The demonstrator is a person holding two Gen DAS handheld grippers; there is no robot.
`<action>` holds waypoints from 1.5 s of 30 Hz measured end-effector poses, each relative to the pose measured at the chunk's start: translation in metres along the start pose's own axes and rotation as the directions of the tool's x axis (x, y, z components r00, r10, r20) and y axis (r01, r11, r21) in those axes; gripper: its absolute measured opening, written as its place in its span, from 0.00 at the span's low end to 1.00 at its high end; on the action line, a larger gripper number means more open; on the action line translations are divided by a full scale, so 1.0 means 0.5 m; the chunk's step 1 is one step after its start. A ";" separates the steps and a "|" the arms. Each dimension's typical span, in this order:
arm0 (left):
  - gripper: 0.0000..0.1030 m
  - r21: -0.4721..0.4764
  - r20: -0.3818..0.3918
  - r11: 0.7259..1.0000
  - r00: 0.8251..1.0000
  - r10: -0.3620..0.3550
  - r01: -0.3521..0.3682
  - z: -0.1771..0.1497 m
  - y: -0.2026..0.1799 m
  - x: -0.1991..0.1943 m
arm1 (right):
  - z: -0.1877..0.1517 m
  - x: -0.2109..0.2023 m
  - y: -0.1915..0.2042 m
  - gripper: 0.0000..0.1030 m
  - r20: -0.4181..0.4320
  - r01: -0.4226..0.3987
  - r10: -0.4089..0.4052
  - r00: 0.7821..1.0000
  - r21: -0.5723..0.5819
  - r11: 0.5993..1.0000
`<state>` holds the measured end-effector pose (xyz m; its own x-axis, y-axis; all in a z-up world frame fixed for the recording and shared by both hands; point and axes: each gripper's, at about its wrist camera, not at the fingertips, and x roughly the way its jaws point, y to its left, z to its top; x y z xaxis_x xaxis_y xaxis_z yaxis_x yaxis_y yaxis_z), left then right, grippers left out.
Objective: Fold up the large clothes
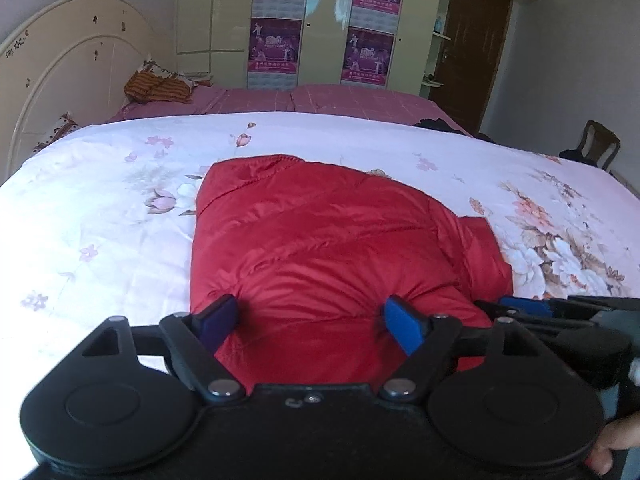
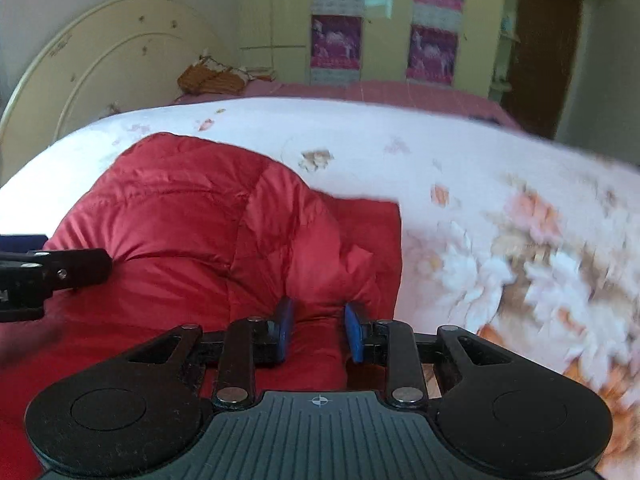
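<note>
A red quilted down jacket (image 1: 320, 240) lies folded into a puffy bundle on the white floral bedspread (image 1: 120, 200). My left gripper (image 1: 310, 324) is wide open, its blue pads pressed against the near edge of the jacket on either side. In the right wrist view the jacket (image 2: 192, 216) fills the left half. My right gripper (image 2: 318, 330) is partly closed with a fold of red fabric bulging between its blue pads, near the jacket's right edge. The left gripper's black finger (image 2: 60, 268) shows at the left edge of that view.
The bed has a cream arched headboard (image 1: 60, 72) at the left, and pink bedding (image 1: 320, 100) and an orange striped cloth (image 1: 156, 88) at the far side. A wardrobe with purple posters (image 1: 320, 20) stands behind, a brown door (image 1: 472, 40) and a wooden chair (image 1: 596, 144) to the right.
</note>
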<state>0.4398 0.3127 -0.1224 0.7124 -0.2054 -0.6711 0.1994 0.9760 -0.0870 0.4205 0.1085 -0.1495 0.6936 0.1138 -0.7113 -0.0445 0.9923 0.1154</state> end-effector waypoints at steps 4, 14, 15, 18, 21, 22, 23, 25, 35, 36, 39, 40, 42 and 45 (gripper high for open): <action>0.86 0.013 -0.010 1.000 1.000 0.028 -0.027 0.007 -0.007 -0.003 | -0.006 0.008 -0.004 0.27 0.011 -0.006 0.006 1.000 -0.009 1.000; 1.00 -0.058 -0.110 0.979 0.976 0.190 -0.197 0.007 -0.038 -0.093 | 0.018 -0.105 -0.025 0.40 0.062 -0.086 0.080 0.995 0.102 0.991; 1.00 -0.054 -0.103 0.977 0.974 0.200 -0.206 0.002 -0.045 -0.116 | 0.015 -0.130 -0.024 0.49 0.076 -0.100 0.093 0.993 0.099 0.990; 1.00 -0.036 -0.049 0.977 0.977 0.208 -0.210 -0.019 -0.073 -0.196 | -0.002 -0.209 -0.014 0.54 0.120 -0.136 0.128 0.985 0.062 0.989; 1.00 -0.029 0.003 0.971 0.972 0.236 -0.236 -0.050 -0.111 -0.286 | -0.034 -0.296 -0.006 0.54 0.151 -0.174 0.168 0.974 0.029 0.984; 1.00 -0.031 0.019 0.968 0.968 0.249 -0.249 -0.060 -0.126 -0.314 | -0.048 -0.326 -0.005 0.54 0.157 -0.190 0.185 0.970 0.018 0.982; 1.00 -0.041 0.034 0.966 0.966 0.255 -0.254 -0.072 -0.137 -0.342 | -0.063 -0.355 -0.004 0.54 0.160 -0.202 0.199 0.967 0.007 0.979; 1.00 -0.085 0.045 0.967 0.968 0.245 -0.241 -0.092 -0.151 -0.396 | -0.092 -0.406 0.000 0.55 0.162 -0.209 0.210 0.964 -0.025 0.978; 1.00 -0.117 0.040 0.949 0.954 0.299 -0.292 -0.199 -0.229 -0.607 | -0.250 -0.686 0.010 0.85 0.247 -0.167 0.197 0.949 -0.136 0.977; 1.00 -0.115 0.045 0.949 0.953 0.301 -0.295 -0.208 -0.235 -0.622 | -0.259 -0.704 0.013 0.85 0.256 -0.152 0.187 0.948 -0.150 0.977; 1.00 -0.123 0.061 0.946 0.949 0.310 -0.301 -0.231 -0.244 -0.655 | -0.285 -0.752 0.023 0.85 0.288 -0.125 0.172 0.942 -0.174 0.977; 1.00 -0.128 0.058 0.947 0.951 0.305 -0.296 -0.237 -0.246 -0.666 | -0.289 -0.762 0.024 0.85 0.291 -0.125 0.171 0.941 -0.169 0.978; 1.00 -0.129 0.056 0.947 0.952 0.302 -0.293 -0.245 -0.251 -0.674 | -0.297 -0.776 0.022 0.85 0.299 -0.131 0.174 0.938 -0.158 0.979; 1.00 -0.118 0.060 0.948 0.951 0.305 -0.296 -0.254 -0.259 -0.689 | -0.303 -0.793 0.023 0.85 0.316 -0.124 0.167 0.934 -0.152 0.981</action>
<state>0.0833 0.2662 0.0267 0.7783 0.0977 -0.6203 -0.1016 0.9944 0.0291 0.0361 0.0819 0.0291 0.8676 0.2565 -0.4260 -0.2385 0.9664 0.0960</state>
